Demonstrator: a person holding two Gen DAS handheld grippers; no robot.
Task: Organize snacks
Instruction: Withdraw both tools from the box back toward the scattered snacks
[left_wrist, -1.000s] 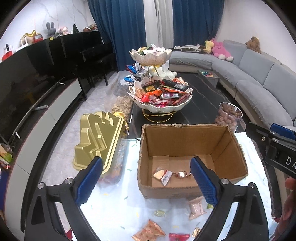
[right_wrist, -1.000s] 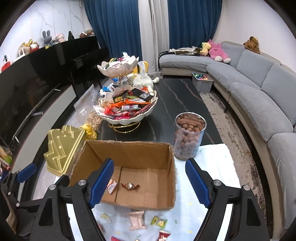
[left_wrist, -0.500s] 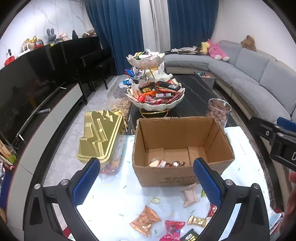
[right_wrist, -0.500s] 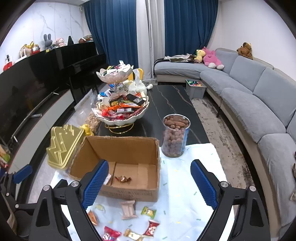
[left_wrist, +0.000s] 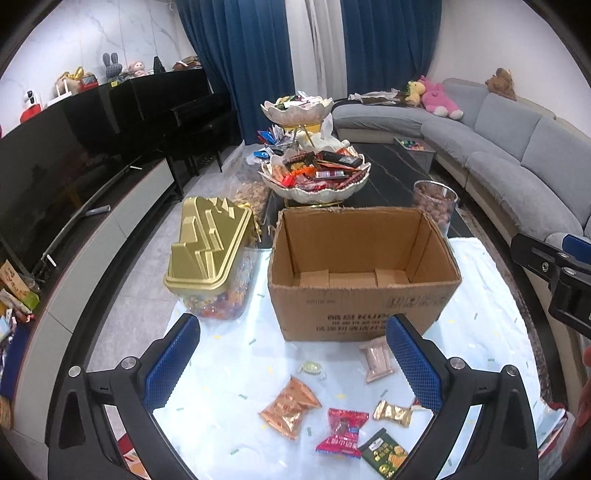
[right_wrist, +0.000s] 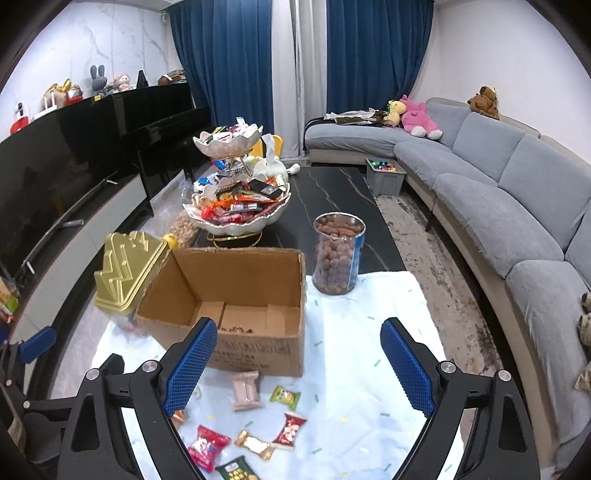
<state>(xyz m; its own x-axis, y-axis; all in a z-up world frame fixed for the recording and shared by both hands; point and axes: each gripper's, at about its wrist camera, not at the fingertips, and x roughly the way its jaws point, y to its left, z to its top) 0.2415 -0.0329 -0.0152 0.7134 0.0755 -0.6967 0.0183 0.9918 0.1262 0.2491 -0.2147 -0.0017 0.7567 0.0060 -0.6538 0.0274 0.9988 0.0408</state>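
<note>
An open cardboard box (left_wrist: 364, 295) (right_wrist: 236, 314) stands on a white cloth (left_wrist: 229, 354). Wrapped candy shows at its bottom in the right wrist view (right_wrist: 236, 329). Loose snacks lie on the cloth in front of it: a pink packet (left_wrist: 376, 360) (right_wrist: 245, 390), an orange packet (left_wrist: 290, 406), a red packet (left_wrist: 345, 430) (right_wrist: 207, 445), a gold candy (left_wrist: 392, 412) (right_wrist: 255, 443) and a green packet (left_wrist: 384, 452) (right_wrist: 284, 397). My left gripper (left_wrist: 291, 367) is open and empty above the snacks. My right gripper (right_wrist: 297, 369) is open and empty, above the cloth right of the box.
A gold-lidded candy container (left_wrist: 208, 254) (right_wrist: 127, 271) stands left of the box. A clear jar of brown snacks (right_wrist: 338, 254) (left_wrist: 436, 206) stands behind right. A two-tier snack stand (left_wrist: 314, 173) (right_wrist: 236, 199) sits on the dark table. A grey sofa (right_wrist: 498, 206) runs along the right.
Both grippers have pulled back and up from the box, bringing the loose snacks on the cloth into view. Both stay open and empty.
</note>
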